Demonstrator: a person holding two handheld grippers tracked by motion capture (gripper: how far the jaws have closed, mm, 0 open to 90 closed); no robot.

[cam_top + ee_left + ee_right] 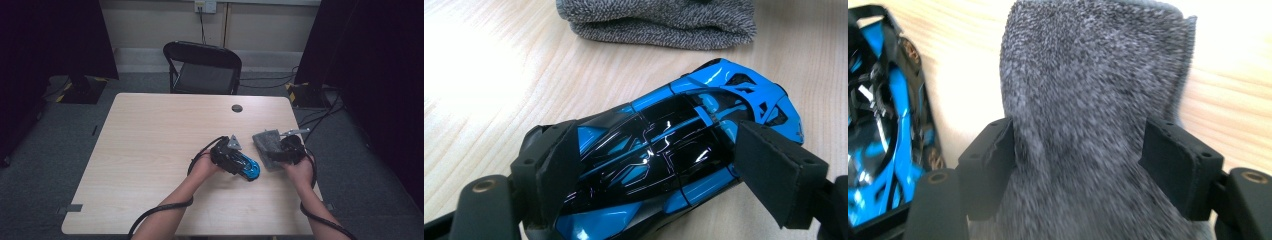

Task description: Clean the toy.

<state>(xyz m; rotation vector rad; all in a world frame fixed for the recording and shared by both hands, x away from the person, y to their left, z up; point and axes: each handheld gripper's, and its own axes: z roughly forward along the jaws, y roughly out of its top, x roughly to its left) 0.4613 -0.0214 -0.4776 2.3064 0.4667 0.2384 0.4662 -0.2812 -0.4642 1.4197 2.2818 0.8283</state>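
The left gripper (649, 165) is clamped on the blue toy car (246, 166) near the table's (150, 150) right side, and the right gripper (1078, 165) pinches the grey cloth (1093, 100) just beside it, whose loose grip could let it slip while wiping.

In the left gripper view, the rear of the toy car (659, 150) is cut off by the bottom edge, and its flanks are covered by the tongs' pads. In the right gripper view, the grey cloth (1088, 115) is blurred and cut off below; whether it is pressed by the pads cannot be told.
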